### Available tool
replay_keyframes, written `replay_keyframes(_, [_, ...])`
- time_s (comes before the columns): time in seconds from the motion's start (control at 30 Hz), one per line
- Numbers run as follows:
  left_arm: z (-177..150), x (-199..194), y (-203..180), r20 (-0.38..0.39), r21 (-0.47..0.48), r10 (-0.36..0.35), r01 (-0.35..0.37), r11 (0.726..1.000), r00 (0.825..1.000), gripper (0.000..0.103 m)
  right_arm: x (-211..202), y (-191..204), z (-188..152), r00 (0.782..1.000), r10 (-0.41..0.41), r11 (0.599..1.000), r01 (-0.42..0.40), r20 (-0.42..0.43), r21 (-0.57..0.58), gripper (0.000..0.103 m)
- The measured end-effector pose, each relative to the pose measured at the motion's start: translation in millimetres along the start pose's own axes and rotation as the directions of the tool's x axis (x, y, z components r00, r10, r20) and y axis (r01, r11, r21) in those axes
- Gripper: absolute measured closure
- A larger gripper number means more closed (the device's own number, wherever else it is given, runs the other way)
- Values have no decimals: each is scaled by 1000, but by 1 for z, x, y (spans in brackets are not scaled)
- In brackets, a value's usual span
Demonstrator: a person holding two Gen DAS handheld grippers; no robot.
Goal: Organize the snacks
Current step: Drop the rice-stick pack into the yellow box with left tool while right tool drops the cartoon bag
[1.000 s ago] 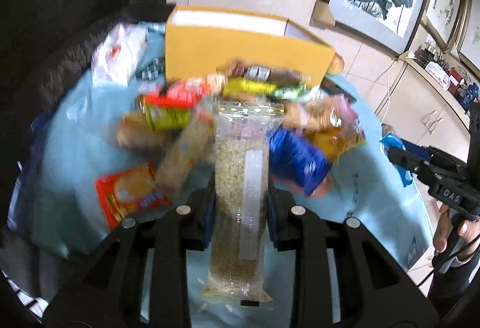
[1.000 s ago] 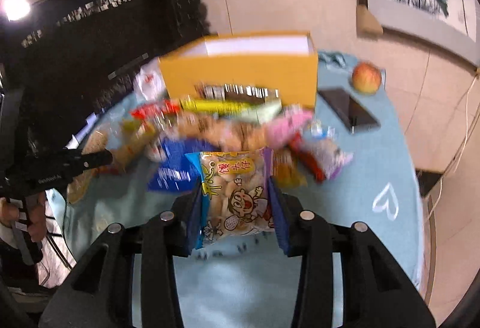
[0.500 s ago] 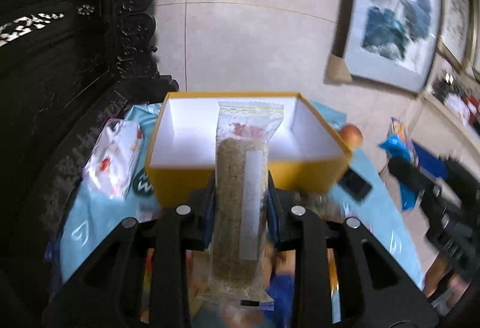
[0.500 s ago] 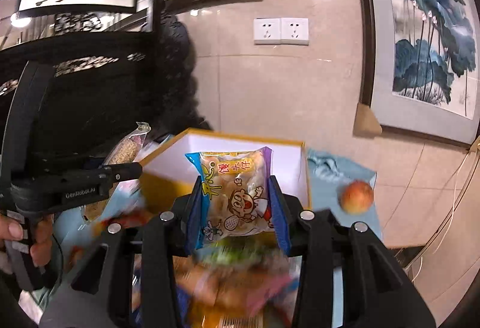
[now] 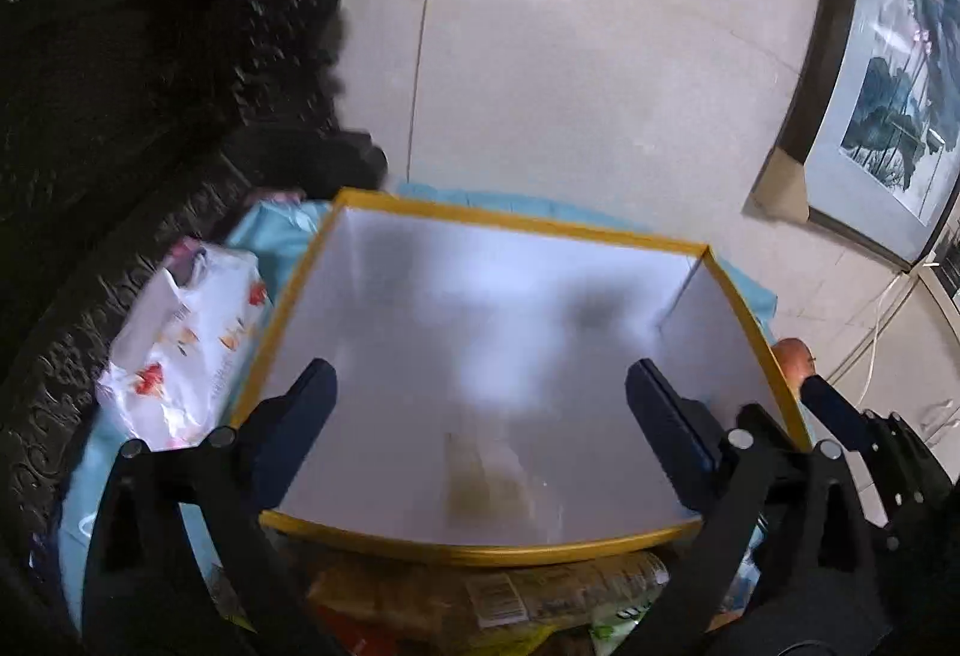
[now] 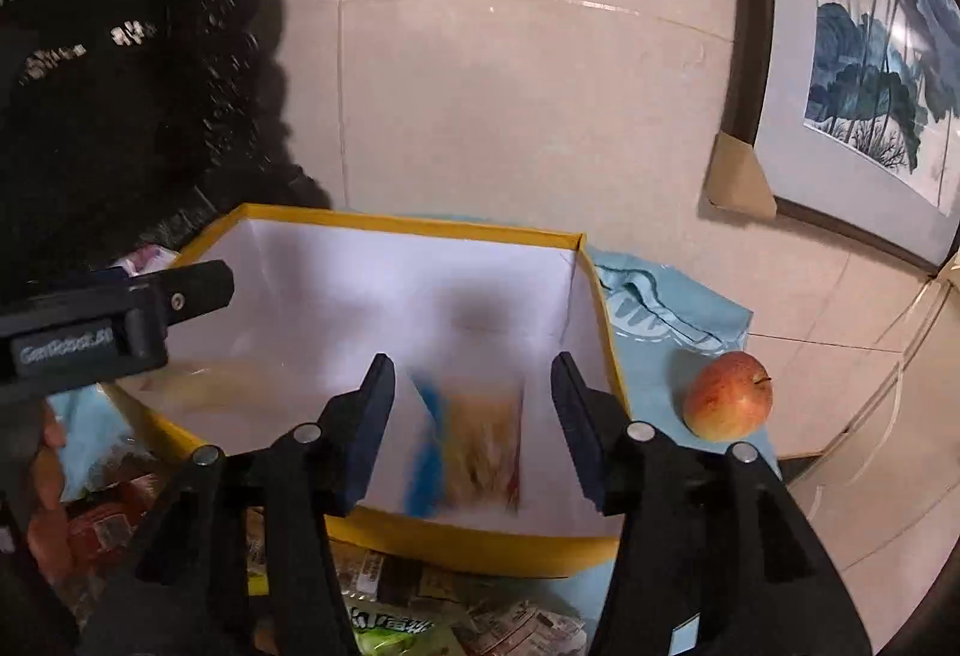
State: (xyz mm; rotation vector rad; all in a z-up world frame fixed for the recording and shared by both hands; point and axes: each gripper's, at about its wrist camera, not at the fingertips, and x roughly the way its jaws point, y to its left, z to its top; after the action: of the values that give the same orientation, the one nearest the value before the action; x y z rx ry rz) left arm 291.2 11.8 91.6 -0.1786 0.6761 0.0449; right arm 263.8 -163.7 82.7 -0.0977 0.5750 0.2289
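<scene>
Yellow-rimmed box (image 6: 591, 290) sits under both spread, empty tongs, left (image 5: 480, 404) and right (image 6: 473, 404), an apple (image 6: 727, 396) beside it.

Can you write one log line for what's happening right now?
left tool: open | right tool: open | blurred snack packet: inside yellow box | apple: beside box

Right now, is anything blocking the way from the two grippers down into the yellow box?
Nothing visible does. The left gripper and right gripper hang open above the yellow box, whose top is uncovered. A blurred snack packet is inside the box below the right gripper. The apple sits outside it.
</scene>
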Motion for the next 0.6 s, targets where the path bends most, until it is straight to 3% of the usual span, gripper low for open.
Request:
replay_keyframes(0.03, [0,-2,0,-14,11,-1,1,1000,1000,4,-5,-3,-3,1000,14,1000,-14,7,10,47])
replay_keyframes(0.1, [-3,-10,0,-24,3,-14,14,1000,1000,4,-22,-11,-10,999,34,999,-35,19,41,32])
replay_keyframes(0.23, [-20,-42,-9,4,66,-32,31,997,999,4,-57,-25,-24,995,83,992,-88,62,87,27])
replay_keyframes(0.3, [-35,-61,-14,13,119,-32,31,992,999,4,-74,-30,-35,994,97,989,-102,57,106,9])
replay_keyframes(0.33, [-44,-70,-16,13,140,-33,31,990,999,4,-82,-31,-40,994,94,988,-101,63,113,5])
replay_keyframes(0.43, [-69,-92,-18,13,190,-28,25,981,1000,4,-105,-35,-60,991,96,985,-108,94,132,3])
replay_keyframes(0.6, [-115,-117,-2,0,216,9,-9,976,1000,3,-124,-37,-96,990,130,974,-139,60,181,2])
